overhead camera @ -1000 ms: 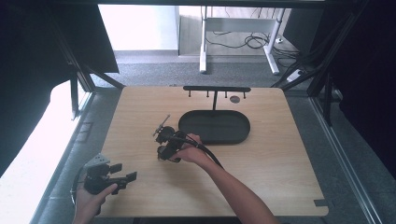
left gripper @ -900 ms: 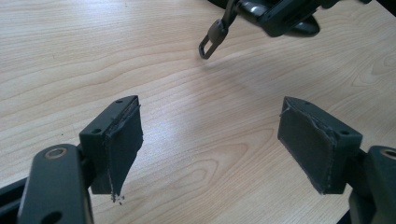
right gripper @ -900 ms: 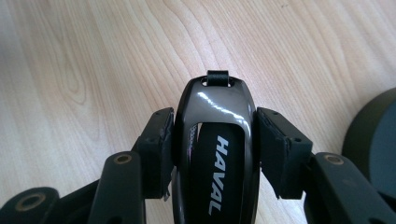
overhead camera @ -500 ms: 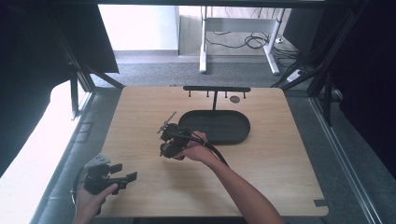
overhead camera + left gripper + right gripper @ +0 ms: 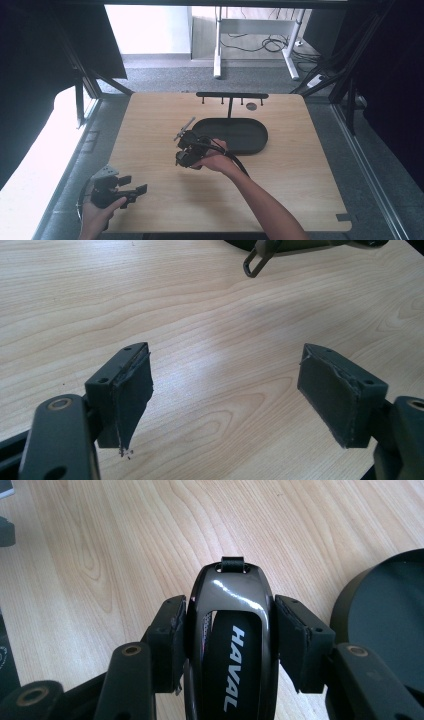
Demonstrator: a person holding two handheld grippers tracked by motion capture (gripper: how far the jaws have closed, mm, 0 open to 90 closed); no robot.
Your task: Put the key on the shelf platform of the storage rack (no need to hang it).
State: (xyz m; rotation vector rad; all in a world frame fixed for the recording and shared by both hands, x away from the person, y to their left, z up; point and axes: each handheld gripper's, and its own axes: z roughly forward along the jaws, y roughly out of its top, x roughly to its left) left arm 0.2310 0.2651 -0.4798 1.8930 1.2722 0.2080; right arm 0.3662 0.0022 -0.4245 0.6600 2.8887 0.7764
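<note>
A glossy black car key fob [image 5: 231,630] with white HAVAL lettering sits between the jaws of my right gripper [image 5: 230,604], both pads pressed on its sides. From above, my right gripper [image 5: 186,139] hovers over the table's middle, just left of the black oval tray [image 5: 250,142]. The fob's grey strap [image 5: 184,127] sticks out up and to the left. My left gripper [image 5: 134,184] is held at the table's front left corner. Its jaws [image 5: 225,365] stand wide apart over bare wood with nothing between them.
A black rack with small hooks [image 5: 231,95] stands behind the tray, with a small round disc [image 5: 251,106] beside its post. The tray's rim [image 5: 350,605] lies close on the right in the right gripper view. A strap loop [image 5: 255,262] shows at the top of the left gripper view.
My right gripper has lifted the key fob a little and carried it slightly right, toward the tray. The left gripper has stayed put.
</note>
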